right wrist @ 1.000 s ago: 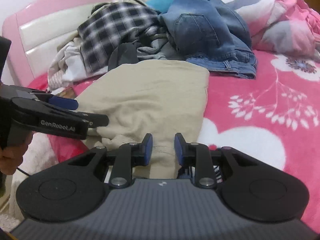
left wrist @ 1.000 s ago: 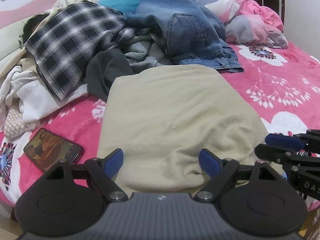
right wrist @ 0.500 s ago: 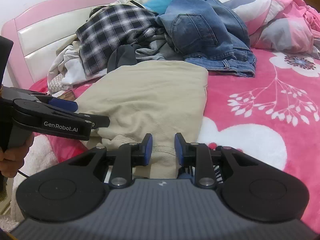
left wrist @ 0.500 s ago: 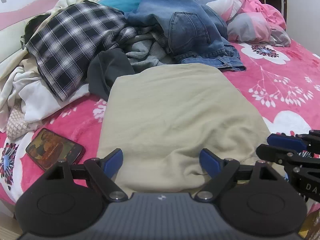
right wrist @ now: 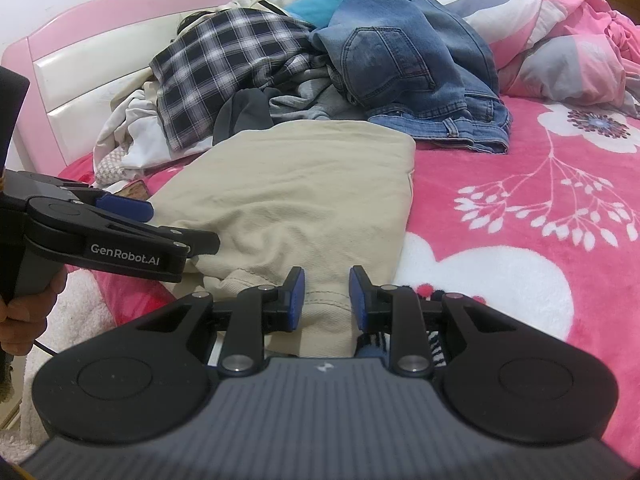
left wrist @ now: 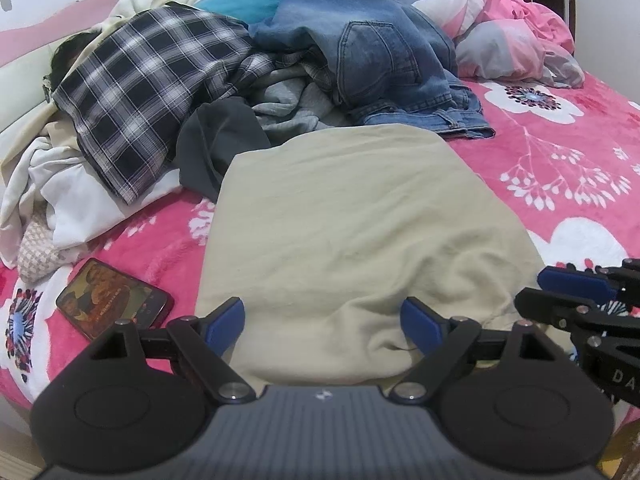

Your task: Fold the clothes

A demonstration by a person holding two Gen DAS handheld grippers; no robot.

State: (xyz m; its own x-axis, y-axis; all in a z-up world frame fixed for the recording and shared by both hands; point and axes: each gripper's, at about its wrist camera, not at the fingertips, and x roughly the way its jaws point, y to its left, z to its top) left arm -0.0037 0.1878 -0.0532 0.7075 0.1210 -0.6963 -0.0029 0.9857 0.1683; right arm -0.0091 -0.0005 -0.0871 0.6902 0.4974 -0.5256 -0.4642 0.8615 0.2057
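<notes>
**Right claw pinching beige garment hem; left claw wide and empty**

Right gripper (right wrist: pixel 326 295): jaws drawn narrow, blue pads pressed on a raised fold at the near edge of the beige garment (right wrist: pixel 304 196); cloth stands up between the pads; grip confirmed. Left gripper (left wrist: pixel 323 320): jaws spread wide over the same near edge; the cloth lies under and between the fingers, neither pad pressing on it; nothing held. In the right wrist view the left gripper sits to the left of the right claw, a hand (right wrist: pixel 24 312) around its handle.

Beige garment: spread flat on the pink floral blanket (right wrist: pixel 540 208), running away from both claws toward the clothes pile; its near edge is bunched and wrinkled at the claws, its far edge touches the pile.

Beyond the garment, ahead of the claws: blue jeans (left wrist: pixel 384 56) heaped ahead and to the right; plaid shirt (left wrist: pixel 148 92) ahead and to the left; a dark grey piece (left wrist: pixel 216 140) between the plaid shirt and the beige garment, touching its far left corner; white clothing (left wrist: pixel 72 200) under the plaid shirt.

Left of the left claw: a phone (left wrist: pixel 114 298) face up on the blanket, screen lit, just beside the garment's left edge, apart from it.
</notes>
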